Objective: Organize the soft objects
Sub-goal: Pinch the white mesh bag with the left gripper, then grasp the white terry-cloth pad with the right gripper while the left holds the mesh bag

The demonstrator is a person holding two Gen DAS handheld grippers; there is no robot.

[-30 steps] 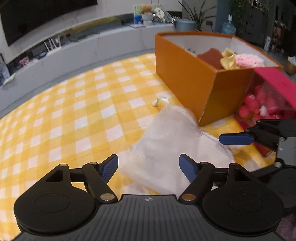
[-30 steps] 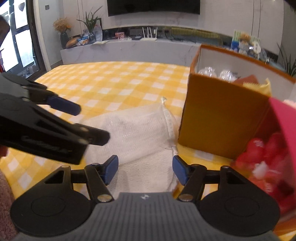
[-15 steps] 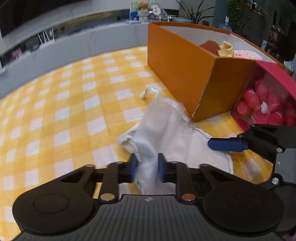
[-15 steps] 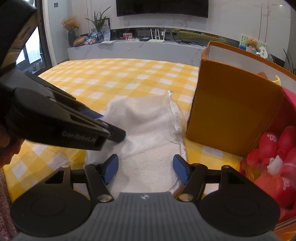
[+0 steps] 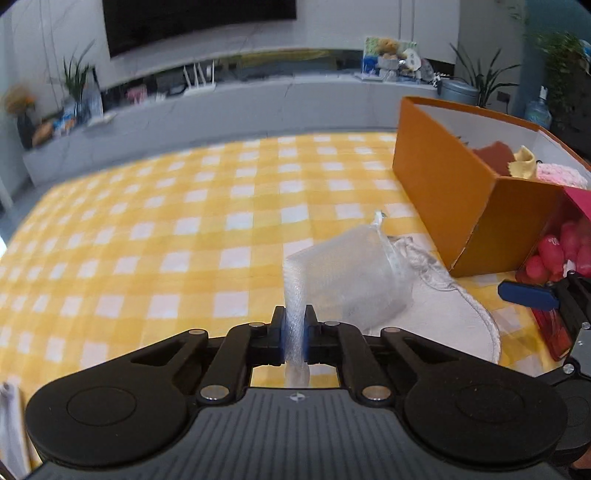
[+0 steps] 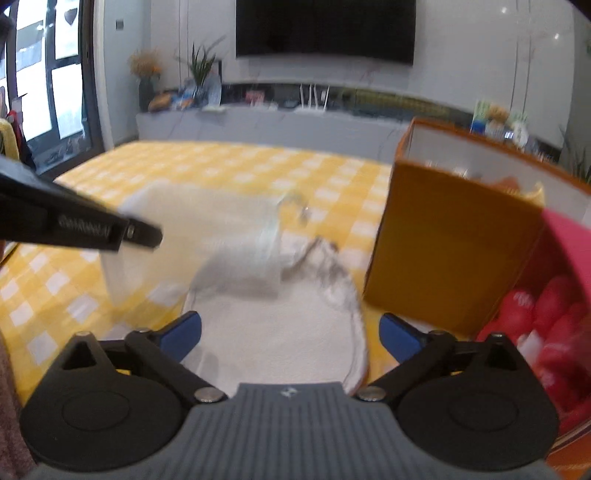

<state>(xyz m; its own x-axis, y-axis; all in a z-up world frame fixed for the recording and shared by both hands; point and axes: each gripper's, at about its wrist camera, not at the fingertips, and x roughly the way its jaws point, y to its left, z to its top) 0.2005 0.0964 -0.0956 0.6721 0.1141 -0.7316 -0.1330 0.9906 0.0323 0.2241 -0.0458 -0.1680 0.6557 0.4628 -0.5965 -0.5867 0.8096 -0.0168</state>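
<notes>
Left wrist view: our left gripper point(image 5: 294, 328) has just closed and now pinches a fold of the sheer white mesh pouch point(image 5: 347, 273), lifted just above the white terry cloth point(image 5: 443, 325) on the yellow-and-white checked tablecloth point(image 5: 184, 236). Right of it, our right gripper point(image 6: 290, 326) has just spread wide and holds nothing, hovering over the cloth's near end. We judge the sorting partly done: the far orange cardboard box point(image 5: 454, 206) already holds brown, yellow and pink soft pieces, pouch and cloth remain; beyond, a grey media bench point(image 5: 221, 110) and wall-mounted television point(image 5: 199, 22).
</notes>
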